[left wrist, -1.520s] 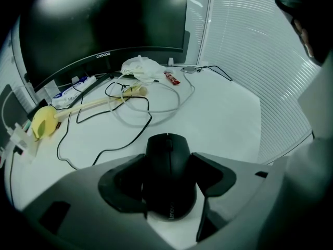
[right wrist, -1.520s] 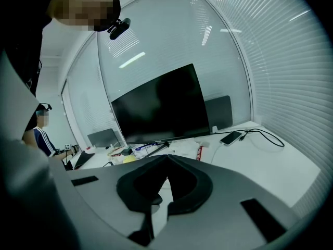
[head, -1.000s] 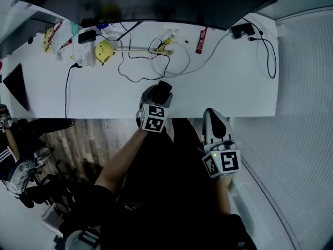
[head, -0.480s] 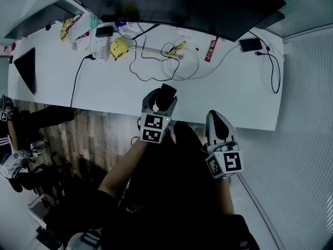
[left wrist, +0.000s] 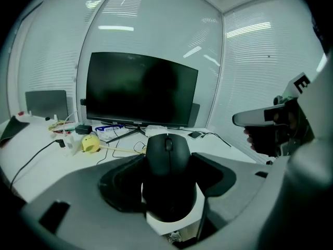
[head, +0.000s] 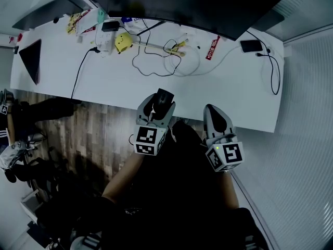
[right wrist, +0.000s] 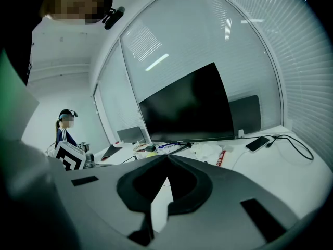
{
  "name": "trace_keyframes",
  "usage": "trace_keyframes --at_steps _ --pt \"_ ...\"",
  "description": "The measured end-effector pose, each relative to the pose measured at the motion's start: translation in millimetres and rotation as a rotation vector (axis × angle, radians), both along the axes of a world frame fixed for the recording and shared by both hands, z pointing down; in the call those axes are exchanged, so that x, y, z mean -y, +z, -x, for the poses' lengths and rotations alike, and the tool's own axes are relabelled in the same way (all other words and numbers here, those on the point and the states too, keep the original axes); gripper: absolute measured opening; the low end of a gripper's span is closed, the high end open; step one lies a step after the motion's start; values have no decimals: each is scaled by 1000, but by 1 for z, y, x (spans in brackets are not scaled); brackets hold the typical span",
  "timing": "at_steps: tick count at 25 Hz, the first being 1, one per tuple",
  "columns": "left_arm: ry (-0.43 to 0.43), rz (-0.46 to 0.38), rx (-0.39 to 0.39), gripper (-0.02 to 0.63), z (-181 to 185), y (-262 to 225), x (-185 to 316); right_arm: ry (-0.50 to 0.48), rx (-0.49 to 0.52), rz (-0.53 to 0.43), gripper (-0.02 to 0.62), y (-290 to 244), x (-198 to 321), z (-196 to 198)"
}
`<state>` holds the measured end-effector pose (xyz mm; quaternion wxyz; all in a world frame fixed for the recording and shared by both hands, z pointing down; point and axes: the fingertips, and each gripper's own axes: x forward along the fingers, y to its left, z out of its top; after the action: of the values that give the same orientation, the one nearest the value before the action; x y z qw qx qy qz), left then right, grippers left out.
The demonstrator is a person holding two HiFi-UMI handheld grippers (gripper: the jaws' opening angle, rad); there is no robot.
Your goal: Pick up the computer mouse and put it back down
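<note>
A black computer mouse (head: 163, 99) is held between the jaws of my left gripper (head: 159, 104), just above the front edge of the white desk (head: 104, 85). In the left gripper view the mouse (left wrist: 167, 152) fills the gap between the two dark pads, and the left gripper (left wrist: 167, 163) is shut on its sides. My right gripper (head: 215, 120) hovers to the right, off the desk's front edge, with nothing in it. In the right gripper view the right gripper (right wrist: 166, 159) has its jaw tips touching.
A large dark monitor (head: 182, 4) stands at the back of the desk. Tangled cables (head: 171, 61), a yellow object (head: 123, 42), a phone (head: 251, 46) and a dark pad (head: 31, 59) lie on it. A person (right wrist: 65, 132) stands far left.
The left gripper with the mouse has drawn back from over the desk toward its front edge. The right gripper has stayed almost where it was.
</note>
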<state>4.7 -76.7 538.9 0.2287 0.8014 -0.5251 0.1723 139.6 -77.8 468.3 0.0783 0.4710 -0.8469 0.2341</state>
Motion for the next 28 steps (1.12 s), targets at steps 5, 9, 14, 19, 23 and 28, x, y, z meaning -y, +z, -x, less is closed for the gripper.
trace_keyframes --at_steps 5,9,14,19,23,28 --pt "-42 -48 -26 283 5 -15 -20 -24 -7 -10 -1 -2 -8 2" --pt "-65 -69 -37 282 8 -24 -29 -48 -7 -26 -2 -6 -13 5" --pt "-66 -115 -35 283 7 -43 -31 -52 -1 -61 0 -21 -14 5" --pt "-74 -180 -42 282 5 -76 -30 -56 16 -115 -2 -48 -16 7" --pt "-82 -238 -30 282 3 -102 -23 -57 42 -160 -2 -70 -11 5" --pt "-104 -304 -36 282 2 -132 -18 -57 74 -226 -1 -102 -4 1"
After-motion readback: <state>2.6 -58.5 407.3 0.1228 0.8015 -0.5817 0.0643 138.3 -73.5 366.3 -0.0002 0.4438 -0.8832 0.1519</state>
